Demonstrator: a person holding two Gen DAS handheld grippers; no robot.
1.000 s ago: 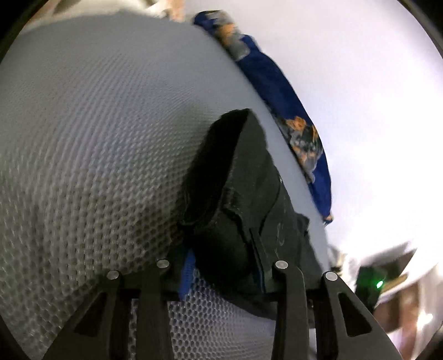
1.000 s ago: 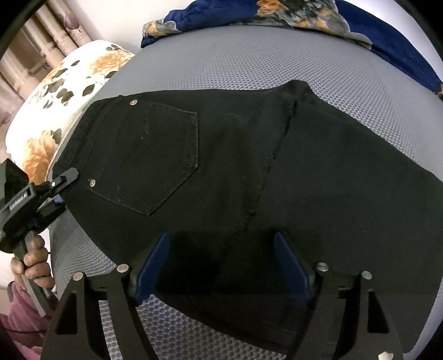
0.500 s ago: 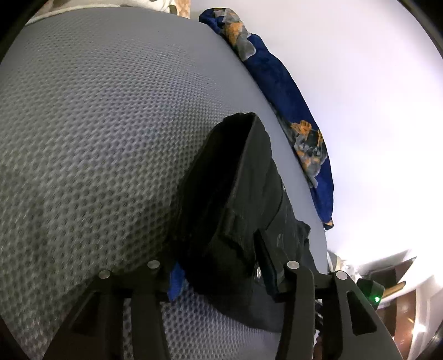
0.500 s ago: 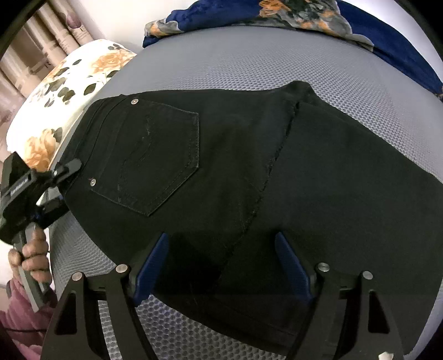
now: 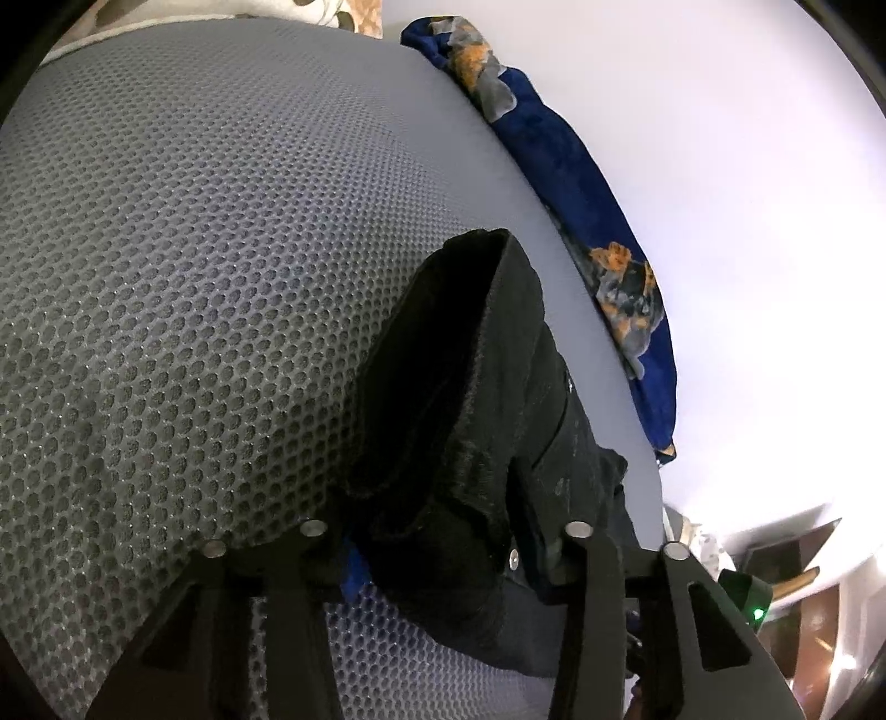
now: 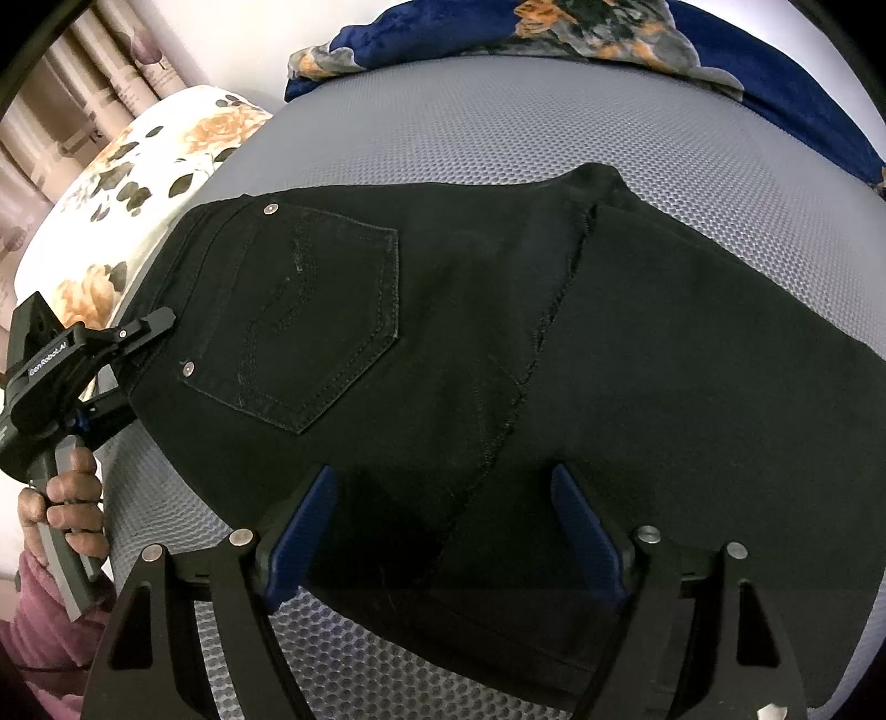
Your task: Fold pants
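Grey honeycomb-mesh mattress [image 6: 498, 116] fills both views, and black pants [image 6: 443, 343] lie flat across it, back pocket up, waistband toward the left of the right wrist frame. Blue floral blanket [image 6: 609, 27] is bunched along the top edge, a flowered pillow [image 6: 138, 183] at upper left. At lower centre the right hand-held gripper [image 6: 443, 526] hovers with jaws spread wide over the cloth, not pinching it. At the left edge the left hand-held gripper [image 5: 443, 545] has just been closing and clamps the bunched waistband.
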